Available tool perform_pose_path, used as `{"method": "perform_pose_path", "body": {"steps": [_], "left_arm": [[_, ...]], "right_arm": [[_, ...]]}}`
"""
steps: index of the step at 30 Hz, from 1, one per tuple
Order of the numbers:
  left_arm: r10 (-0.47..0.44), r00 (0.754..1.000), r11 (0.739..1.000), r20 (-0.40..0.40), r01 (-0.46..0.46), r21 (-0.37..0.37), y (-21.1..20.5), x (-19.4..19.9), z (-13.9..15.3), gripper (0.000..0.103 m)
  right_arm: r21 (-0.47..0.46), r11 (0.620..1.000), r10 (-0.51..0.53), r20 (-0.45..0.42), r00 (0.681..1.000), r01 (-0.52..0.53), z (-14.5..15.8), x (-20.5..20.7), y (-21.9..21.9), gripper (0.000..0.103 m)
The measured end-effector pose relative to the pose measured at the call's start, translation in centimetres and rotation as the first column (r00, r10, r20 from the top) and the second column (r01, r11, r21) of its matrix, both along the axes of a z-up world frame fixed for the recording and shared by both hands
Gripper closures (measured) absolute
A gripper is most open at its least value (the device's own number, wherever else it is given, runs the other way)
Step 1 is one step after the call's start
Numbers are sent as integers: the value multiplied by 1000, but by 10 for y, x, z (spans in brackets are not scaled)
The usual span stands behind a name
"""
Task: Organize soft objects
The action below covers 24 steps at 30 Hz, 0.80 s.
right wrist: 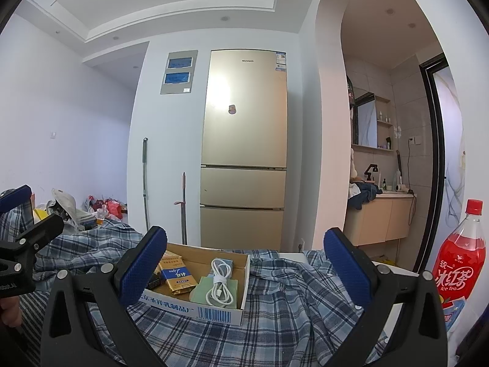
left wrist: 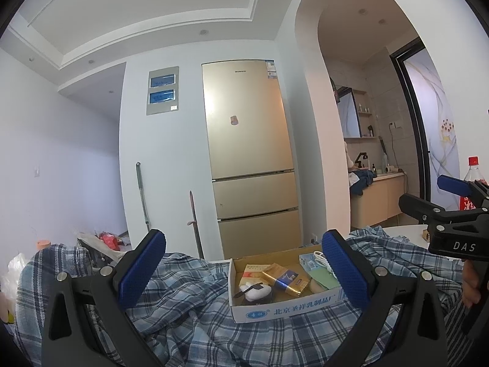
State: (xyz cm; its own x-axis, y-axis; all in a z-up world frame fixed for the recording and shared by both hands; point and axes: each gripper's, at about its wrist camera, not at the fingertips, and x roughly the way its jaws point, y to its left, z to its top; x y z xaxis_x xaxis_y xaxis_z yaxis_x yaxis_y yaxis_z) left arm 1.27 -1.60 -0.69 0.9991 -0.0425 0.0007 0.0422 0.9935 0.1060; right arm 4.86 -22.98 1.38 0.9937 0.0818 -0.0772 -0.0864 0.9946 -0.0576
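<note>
Plaid shirt fabric [left wrist: 189, 315] lies rumpled under the cardboard box [right wrist: 220, 310] — were it pulled by the spread, empty left gripper [left wrist: 244, 269] or right gripper [right wrist: 246, 263], the box could be tipped.

White table [right wrist: 394, 270] mostly covered by crumpled plaid cloth [right wrist: 275, 312]; cardboard box [right wrist: 214, 310] on cloth, ice tea bottle [right wrist: 458, 263] probably on table.

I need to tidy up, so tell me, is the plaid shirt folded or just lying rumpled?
Rumpled. The plaid shirt lies spread in loose creases across the table, with the cardboard box sitting on it.
</note>
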Motion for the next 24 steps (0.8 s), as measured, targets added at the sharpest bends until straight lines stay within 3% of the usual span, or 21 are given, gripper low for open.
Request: {"method": "perform_pose_path", "body": {"steps": [24], "left_arm": [[-5, 1000, 1000, -18, 5, -9, 2, 3, 2, 0]], "right_arm": [[-3, 1000, 1, 6, 1000, -1, 0, -2, -1, 0]]}}
